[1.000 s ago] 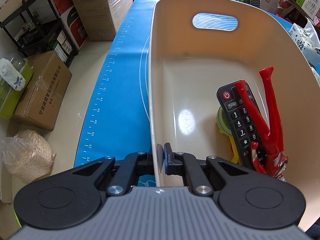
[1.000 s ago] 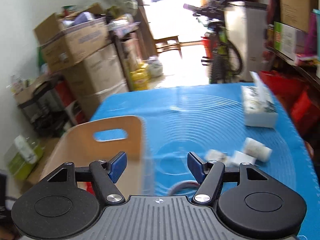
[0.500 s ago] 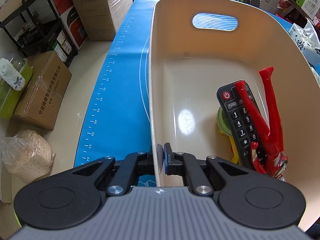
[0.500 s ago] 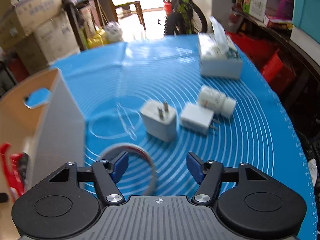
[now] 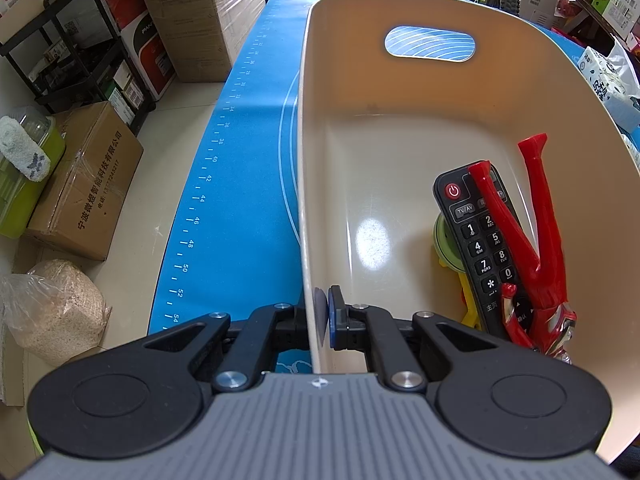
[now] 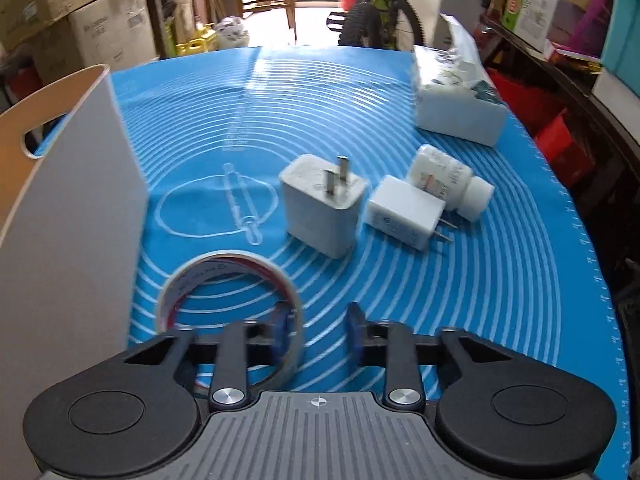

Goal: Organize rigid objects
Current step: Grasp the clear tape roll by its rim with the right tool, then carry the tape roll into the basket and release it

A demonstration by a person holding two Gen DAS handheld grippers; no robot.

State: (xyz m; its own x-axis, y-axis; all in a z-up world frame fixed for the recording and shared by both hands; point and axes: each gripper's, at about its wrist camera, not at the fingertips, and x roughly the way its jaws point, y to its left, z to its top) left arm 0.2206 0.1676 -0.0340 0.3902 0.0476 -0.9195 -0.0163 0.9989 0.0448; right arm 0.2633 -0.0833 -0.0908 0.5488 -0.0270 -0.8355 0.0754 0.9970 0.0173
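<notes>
Tape roll (image 6: 230, 304) lies flat on the bench (image 6: 500, 320) beside the bin (image 6: 72, 208). Likely light, stiff and slick; take it across the ring wall.

Right tool (image 6: 318, 326): jaws closing, one finger inside the ring, one outside, not yet pinching. A second ago it was higher, jaws wide.

Left tool (image 5: 322, 316): clamped on the bin rim, unchanged.

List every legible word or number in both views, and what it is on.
"TV/AV", "1 2 4 5 7 8 0 *": remote
"36" up to "54": mat ruler
"宁波微翅智能科技有限公司": cardboard box
Tape roll, small charger and bottle have print too blurred to read.
</notes>
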